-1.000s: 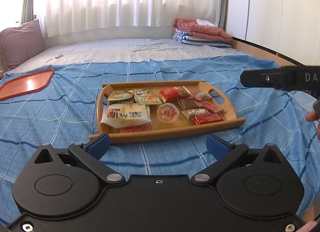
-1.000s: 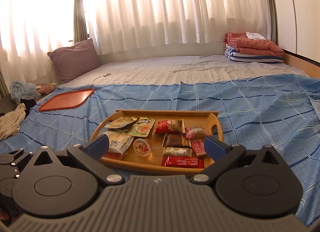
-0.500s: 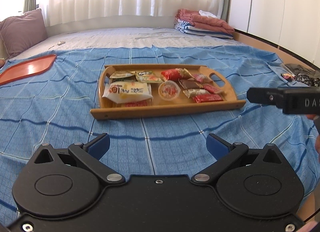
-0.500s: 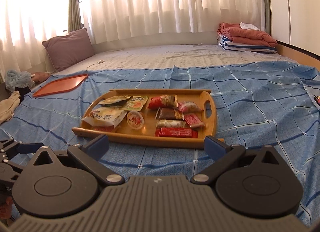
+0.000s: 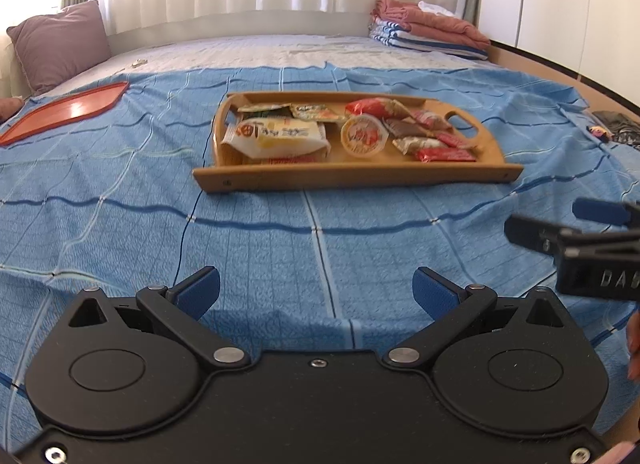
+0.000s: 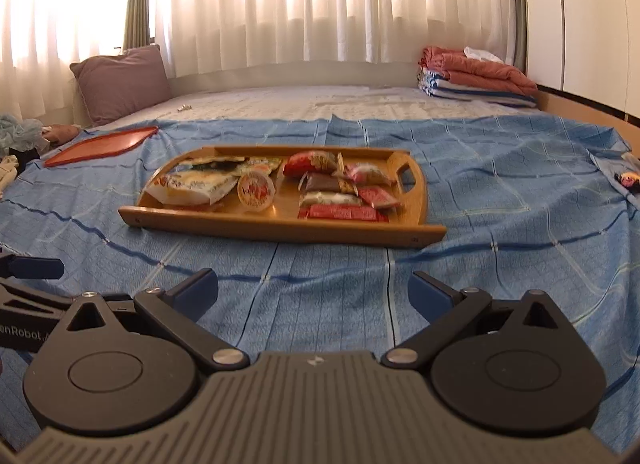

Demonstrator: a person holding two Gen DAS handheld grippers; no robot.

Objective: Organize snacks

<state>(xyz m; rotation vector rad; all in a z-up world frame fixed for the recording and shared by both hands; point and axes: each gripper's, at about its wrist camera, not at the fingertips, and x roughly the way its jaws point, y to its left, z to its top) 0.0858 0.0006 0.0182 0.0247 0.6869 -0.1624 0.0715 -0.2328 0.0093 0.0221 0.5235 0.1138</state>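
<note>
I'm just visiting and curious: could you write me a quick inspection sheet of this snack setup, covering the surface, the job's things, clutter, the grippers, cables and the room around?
Surface: blue checked bedspread, slightly wrinkled.
Job's things: wooden tray holding a round jelly cup, a large pale snack bag, a long red bar and other wrapped snacks; empty red tray lies apart, far left.
Clutter: small dark items at the bed's right edge.
Grippers: left gripper and right gripper both open, holding nothing, short of the wooden tray.
Cables: nothing seen.
Surroundings: purple pillow, folded blankets, white curtains.
</note>
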